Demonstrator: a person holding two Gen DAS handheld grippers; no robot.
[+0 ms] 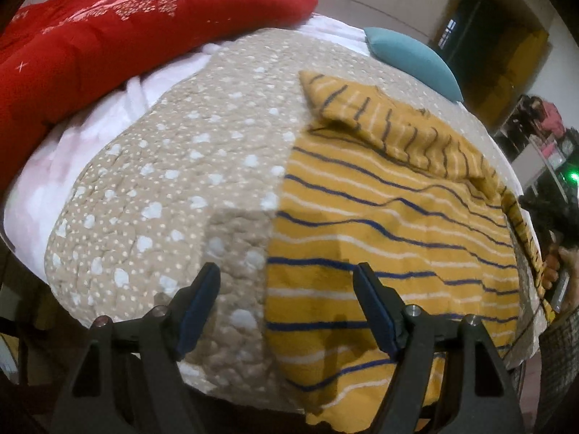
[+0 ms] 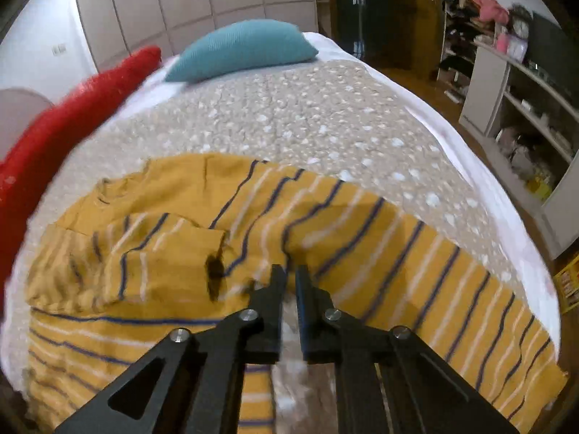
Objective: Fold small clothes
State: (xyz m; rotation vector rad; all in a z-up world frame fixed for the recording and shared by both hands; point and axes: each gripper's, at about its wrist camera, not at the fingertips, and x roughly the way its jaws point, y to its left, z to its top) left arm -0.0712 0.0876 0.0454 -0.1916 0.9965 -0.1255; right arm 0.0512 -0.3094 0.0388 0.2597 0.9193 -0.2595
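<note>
mustard-yellow knit shirt with navy and white stripes (image 2: 325, 224) lies spread on the beige quilted bedspread with pale spots (image 1: 163, 166), at the near edge of the bed. one sleeve (image 1: 394, 126) is already folded in across the body.

left hand-held gripper (image 1: 287, 307): jaws wide, nothing between them, poised above the shirt's left side edge, where fabric meets bedspread. right hand-held gripper (image 2: 290, 282): jaws narrow, almost shut, at the shirt's near edge. whether its tips pinch the cloth cannot be told; the tips hide the contact point.

risks from here, as judgement:
- if the right jaws have closed on one layer only, or missed, the edge could slip out on lifting and the fold would collapse.
- if the left jaws close too deep, they could catch the bedspread with the shirt and drag both.
- uneven lifting of the two sides could skew the fold and pull the tucked sleeve loose.

orientation: in the right wrist view the shirt's long axis runs left to right along the near bed edge, collar (image 2: 119, 181) toward the left, hem toward the right. a teal cushion (image 2: 242, 50) and a red patterned quilt (image 1: 119, 36) lie far off, well apart from the shirt.
</note>
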